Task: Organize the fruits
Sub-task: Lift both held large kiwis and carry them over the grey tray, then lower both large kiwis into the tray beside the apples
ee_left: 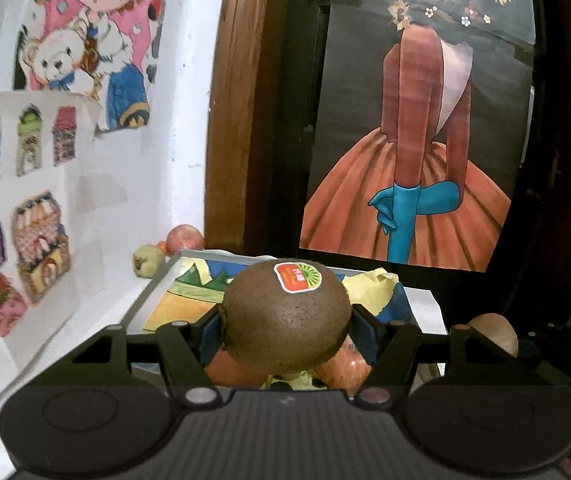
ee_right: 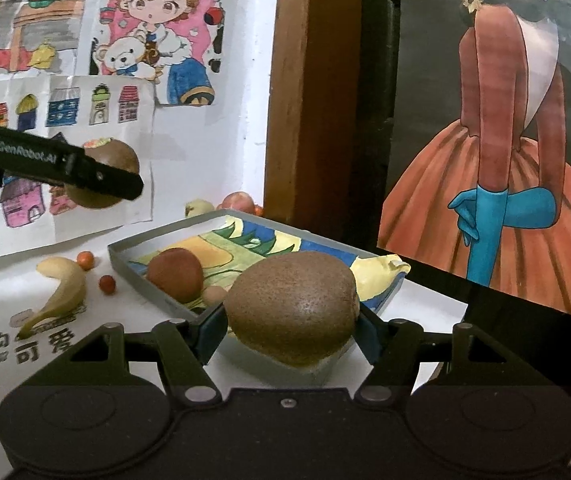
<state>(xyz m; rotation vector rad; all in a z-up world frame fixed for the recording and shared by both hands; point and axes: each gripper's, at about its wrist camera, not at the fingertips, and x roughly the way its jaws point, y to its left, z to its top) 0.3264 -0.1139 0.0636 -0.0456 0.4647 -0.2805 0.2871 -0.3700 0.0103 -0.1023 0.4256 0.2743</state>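
Above the painted tray (ee_right: 157, 294): 2 kiwis, a stickered kiwi (ee_left: 287, 316) clamped in left claw (ee_left: 287, 334), a plain kiwi (ee_right: 293, 306) in right claw (ee_right: 291, 330).

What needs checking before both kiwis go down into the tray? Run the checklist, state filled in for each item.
1. Left gripper grip on the stickered kiwi: ok, clamped between both fingers.
2. Right gripper grip on the plain kiwi: ok, held from both sides.
3. Free space in the grey tray: ok, its painted floor is mostly bare; a reddish-brown fruit sits near the left wall.
4. Left gripper above the tray: ok, tray floor visible past it.
5. Gap between the two grippers: cannot tell.
6. Loose fruit remaining: not ok, banana and small orange fruits lie outside the tray.
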